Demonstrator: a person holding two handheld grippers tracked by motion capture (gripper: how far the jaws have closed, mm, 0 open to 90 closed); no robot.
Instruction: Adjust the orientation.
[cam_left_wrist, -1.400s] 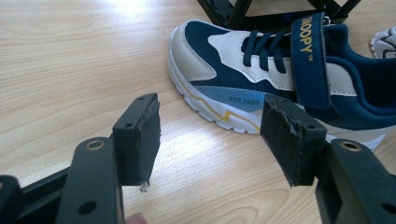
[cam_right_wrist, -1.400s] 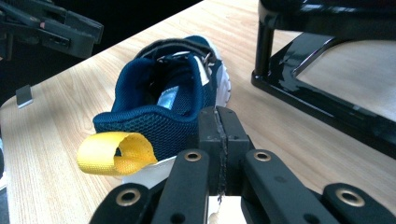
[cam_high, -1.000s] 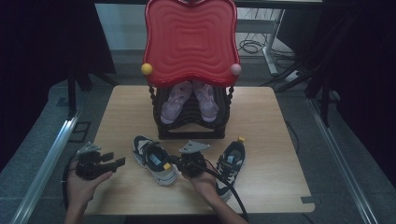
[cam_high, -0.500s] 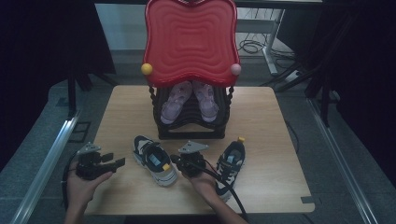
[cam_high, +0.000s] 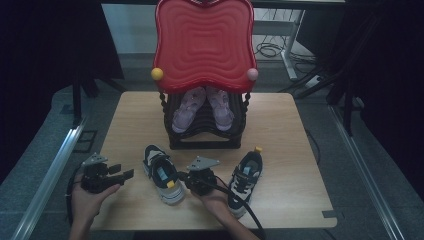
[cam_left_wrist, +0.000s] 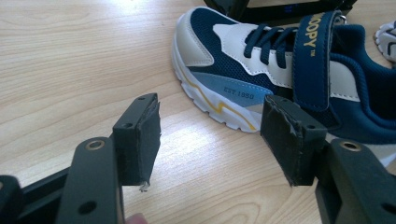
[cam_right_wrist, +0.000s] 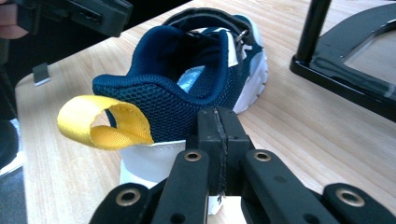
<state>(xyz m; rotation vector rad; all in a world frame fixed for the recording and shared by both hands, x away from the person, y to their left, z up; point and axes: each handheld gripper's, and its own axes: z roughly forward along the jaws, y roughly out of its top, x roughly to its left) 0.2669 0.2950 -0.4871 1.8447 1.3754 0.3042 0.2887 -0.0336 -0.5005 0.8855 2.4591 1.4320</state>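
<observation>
High view: nearest the person, the left gripper (cam_high: 122, 175) sits at about 7 o'clock on the surface (cam_high: 295, 135), jaws spread wide with nothing between them. In the left gripper view its pads frame bare wood just beside the left navy shoe (cam_left_wrist: 280, 70), not touching it. Just right of centre, at about 6 o'clock, the right gripper (cam_high: 184, 176) has its jaws pressed fully together. The right gripper view shows them shut pad to pad right at the heel of that shoe, beside the yellow pull loop (cam_right_wrist: 105, 122); whether they pinch any fabric I cannot tell. The right navy shoe (cam_high: 243, 181) lies at about 5 o'clock, well apart from either gripper.

Farther off, at 12 o'clock, the black shoe rack (cam_high: 205, 135) under its red top (cam_high: 204, 42) already carries a pair of pink shoes (cam_high: 202, 107).

My judgement: the pink pair is stowed, while both navy shoes lie on the surface, so that pair is left to do, and the work on the left shoe is only beginning.
</observation>
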